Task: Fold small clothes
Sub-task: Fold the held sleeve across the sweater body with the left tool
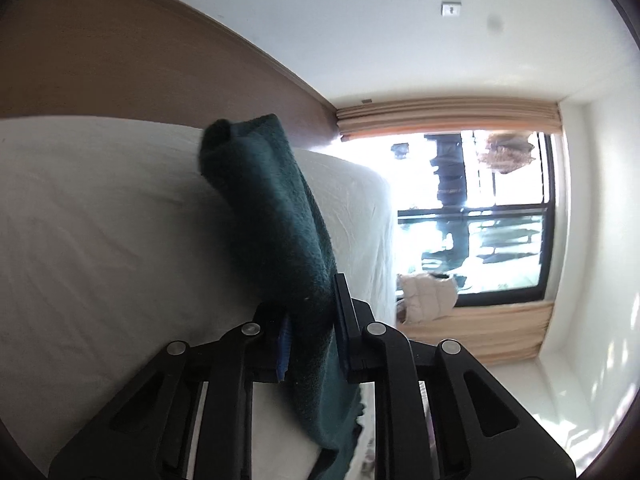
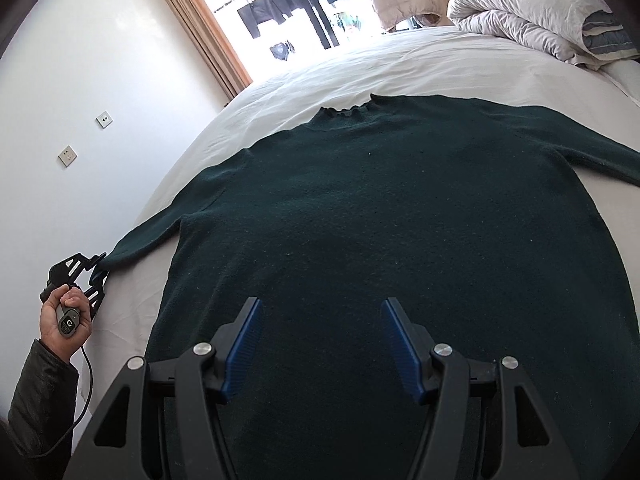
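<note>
Where the right wrist view begins, at the lower centre of the frame, the right gripper [image 2: 320, 344] hangs with its blue-padded jaws well apart, nothing between them, above the lower body of a dark green sweater [image 2: 392, 216]. That sweater lies flat on a white bed sheet [image 2: 304, 76], filling the centre of the frame, its frilled collar [image 2: 346, 110] toward the upper middle and one sleeve running off to the right edge. Its other sleeve [image 2: 140, 240] stretches to the lower left, where its cuff ends in the left gripper [image 2: 98, 266], held by a hand [image 2: 64, 316] in a dark jacket sleeve [image 2: 40, 396]; a cable trails down from the handle. Beyond the collar, in the upper right, a rolled pale quilt [image 2: 528, 12] rests on the bed, and at the top centre a bright window [image 2: 304, 8] with tan curtains shows clothes hanging outside. Two wall sockets [image 2: 67, 156] sit on the white wall at the left. Seen from the left wrist view, the left gripper [image 1: 310, 316] at the lower centre is clamped on the sleeve [image 1: 276, 220], the knit pinched between the blue pads and rising up the middle of the frame over the sheet [image 1: 100, 220]. Farther off, a brown wooden panel [image 1: 120, 60] crosses the upper left and the window [image 1: 480, 208] fills the right.
</note>
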Demonstrator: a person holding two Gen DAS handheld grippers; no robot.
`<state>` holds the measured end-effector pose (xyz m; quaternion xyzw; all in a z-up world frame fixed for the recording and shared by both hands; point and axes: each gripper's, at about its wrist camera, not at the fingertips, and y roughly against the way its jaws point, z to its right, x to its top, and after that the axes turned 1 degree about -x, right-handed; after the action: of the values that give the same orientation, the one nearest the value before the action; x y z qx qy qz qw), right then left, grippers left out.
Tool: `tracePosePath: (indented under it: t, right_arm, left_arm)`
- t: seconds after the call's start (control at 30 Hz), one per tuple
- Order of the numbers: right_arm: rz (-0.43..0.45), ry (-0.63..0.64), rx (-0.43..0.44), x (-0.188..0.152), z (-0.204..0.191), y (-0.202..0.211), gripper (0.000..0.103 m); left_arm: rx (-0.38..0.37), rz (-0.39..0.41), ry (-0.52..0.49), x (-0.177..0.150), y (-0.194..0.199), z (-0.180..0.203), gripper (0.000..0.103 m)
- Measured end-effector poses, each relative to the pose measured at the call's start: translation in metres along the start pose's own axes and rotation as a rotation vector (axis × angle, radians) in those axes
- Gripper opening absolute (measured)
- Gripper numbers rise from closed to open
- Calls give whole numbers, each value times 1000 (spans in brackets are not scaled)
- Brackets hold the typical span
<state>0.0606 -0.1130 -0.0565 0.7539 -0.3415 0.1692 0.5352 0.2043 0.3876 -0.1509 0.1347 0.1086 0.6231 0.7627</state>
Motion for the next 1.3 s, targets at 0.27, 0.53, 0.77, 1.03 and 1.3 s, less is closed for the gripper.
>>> tracePosePath:
  t: [0.27, 0.53, 0.77, 1.03, 1.3]
  right_arm:
    - [-6, 19, 5, -1, -7, -4, 65]
    - [-17, 48, 14, -3, -18, -12, 65]
    - [-8, 40, 7, 0, -10, -9, 65]
    - [14, -54, -6, 7, 29, -3, 65]
    - [33, -160, -32, 32, 95, 7, 72]
  left_arm:
    - [-71, 0, 32, 20, -3, -6, 18]
    - [-86, -6, 10, 26, 0, -19, 24]
    - [-4, -33, -216, 4, -13, 48, 8]
    - [-10, -178, -816, -155, -87, 197, 7]
    - [15, -451, -1290, -408, -154, 188, 8]
